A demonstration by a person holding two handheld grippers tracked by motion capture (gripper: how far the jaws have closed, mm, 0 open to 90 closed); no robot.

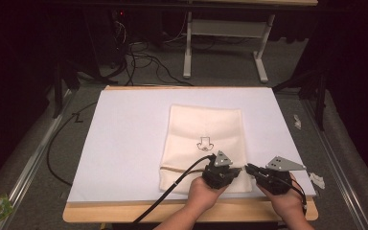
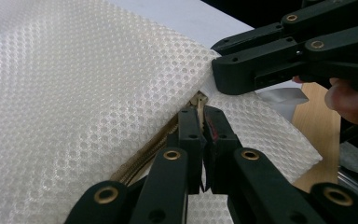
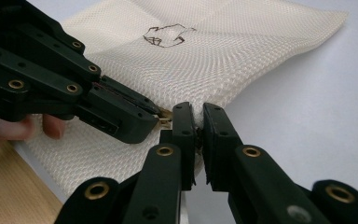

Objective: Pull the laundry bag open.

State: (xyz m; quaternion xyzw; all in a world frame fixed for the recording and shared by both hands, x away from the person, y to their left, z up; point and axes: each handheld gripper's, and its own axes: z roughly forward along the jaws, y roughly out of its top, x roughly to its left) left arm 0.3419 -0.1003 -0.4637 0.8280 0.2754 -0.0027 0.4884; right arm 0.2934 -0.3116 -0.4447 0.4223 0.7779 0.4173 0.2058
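So there's a cream mesh bag (image 1: 203, 146) lying flat on the table (image 1: 124, 143), long side running from the near edge toward the far edge. Both grippers are bunched at its near right corner. The left gripper (image 2: 201, 122) is pinched down on the zipper pull (image 2: 196, 99), and the right gripper (image 3: 196, 122) is clamped on the bag's corner right next to it. The zipper (image 2: 142, 156) runs off to the left along the near end, with plenty of open table that way.

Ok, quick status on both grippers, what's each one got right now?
Left gripper: closed on the zipper pull of the mesh bag.
Right gripper: closed on the mesh bag's edge, right beside the zipper pull.
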